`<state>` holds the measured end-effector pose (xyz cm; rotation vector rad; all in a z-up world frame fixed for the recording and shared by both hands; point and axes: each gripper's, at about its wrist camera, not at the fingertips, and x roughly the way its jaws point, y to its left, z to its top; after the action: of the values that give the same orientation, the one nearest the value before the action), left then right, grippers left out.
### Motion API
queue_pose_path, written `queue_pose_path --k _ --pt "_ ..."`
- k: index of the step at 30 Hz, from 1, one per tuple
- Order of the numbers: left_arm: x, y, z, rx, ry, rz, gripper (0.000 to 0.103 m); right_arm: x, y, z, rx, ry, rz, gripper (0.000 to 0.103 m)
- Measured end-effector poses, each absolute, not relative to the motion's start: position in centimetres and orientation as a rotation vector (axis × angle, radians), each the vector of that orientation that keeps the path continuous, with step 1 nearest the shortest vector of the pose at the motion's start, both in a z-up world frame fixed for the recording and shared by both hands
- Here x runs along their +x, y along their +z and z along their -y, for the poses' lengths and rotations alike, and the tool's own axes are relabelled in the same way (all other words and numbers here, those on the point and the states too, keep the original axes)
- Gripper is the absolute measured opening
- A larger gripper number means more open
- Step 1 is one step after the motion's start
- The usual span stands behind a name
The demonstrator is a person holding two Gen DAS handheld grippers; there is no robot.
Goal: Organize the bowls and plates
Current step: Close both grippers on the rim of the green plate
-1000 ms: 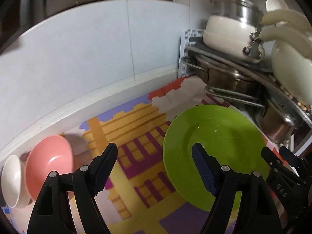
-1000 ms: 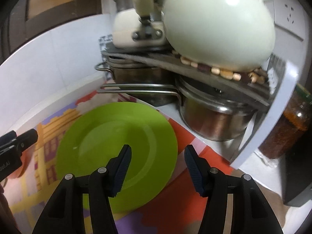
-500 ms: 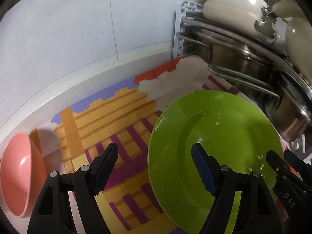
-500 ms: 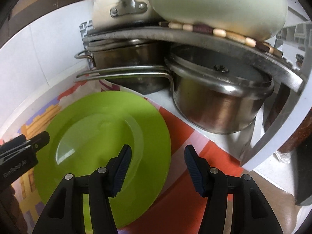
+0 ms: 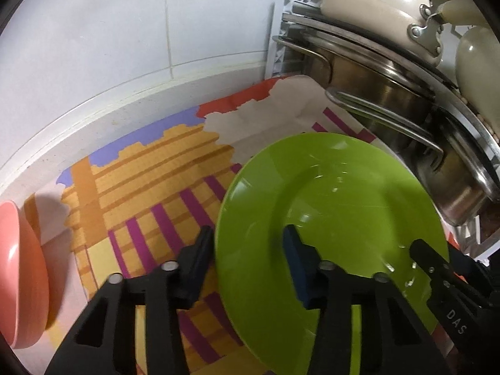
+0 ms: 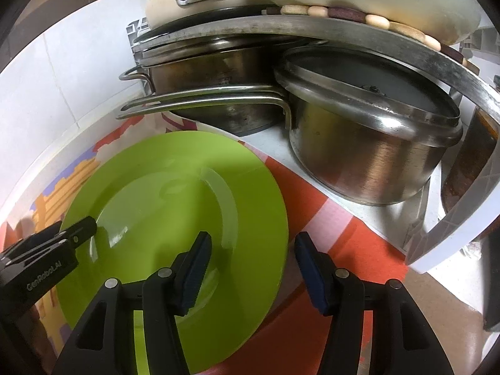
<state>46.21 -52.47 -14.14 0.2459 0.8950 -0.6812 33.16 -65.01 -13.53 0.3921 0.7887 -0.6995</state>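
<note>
A patterned mat (image 5: 150, 187) covers the counter beside steel pots (image 6: 368, 143). On it lies the green plate (image 5: 328, 212), stiff, glossy, likely slippery; grip its thin rim. The left gripper (image 5: 248, 265) and right gripper (image 6: 253, 268) straddle opposite rims, jaws closing, not yet pressing.

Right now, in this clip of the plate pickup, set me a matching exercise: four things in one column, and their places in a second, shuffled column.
Things:
1. green plate
2. pink bowl
3. lidded steel pot
4. cream pot

Places:
A. on the rack's upper shelf
B. flat on the patterned mat, a gripper at each side rim
C. under the rack's shelf
D. far left of the left wrist view, at the mat's edge

Pairs: 1-B, 2-D, 3-C, 4-A
</note>
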Motion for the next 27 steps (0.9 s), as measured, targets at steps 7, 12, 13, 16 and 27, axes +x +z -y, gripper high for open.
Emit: queue_pose_path --k 7,12,13,16,27 --pt "46.1 -14.0 52.2 0.236 -0.673 -0.893 0.039 33.1 -13.5 65.2 0.401 -0.706 -0.779 0.042" --pt "45.9 -13.8 51.6 0.231 -0.666 -0.899 0.039 32.8 -13.2 64.9 0.38 -0.705 -0.776 0.041" --pt "45.9 -13.6 51.5 0.232 -0.662 -0.895 0.039 32.7 -13.1 64.7 0.373 -0.706 -0.775 0.041" --pt "45.5 -13.2 50.9 0.241 -0.651 -0.879 0.038 32.4 -12.8 64.3 0.367 -0.699 -0.772 0.041" --pt "44.7 -12.7 47.2 0.254 -0.605 -0.902 0.038 32.2 -11.8 61.7 0.343 -0.638 -0.791 0.041"
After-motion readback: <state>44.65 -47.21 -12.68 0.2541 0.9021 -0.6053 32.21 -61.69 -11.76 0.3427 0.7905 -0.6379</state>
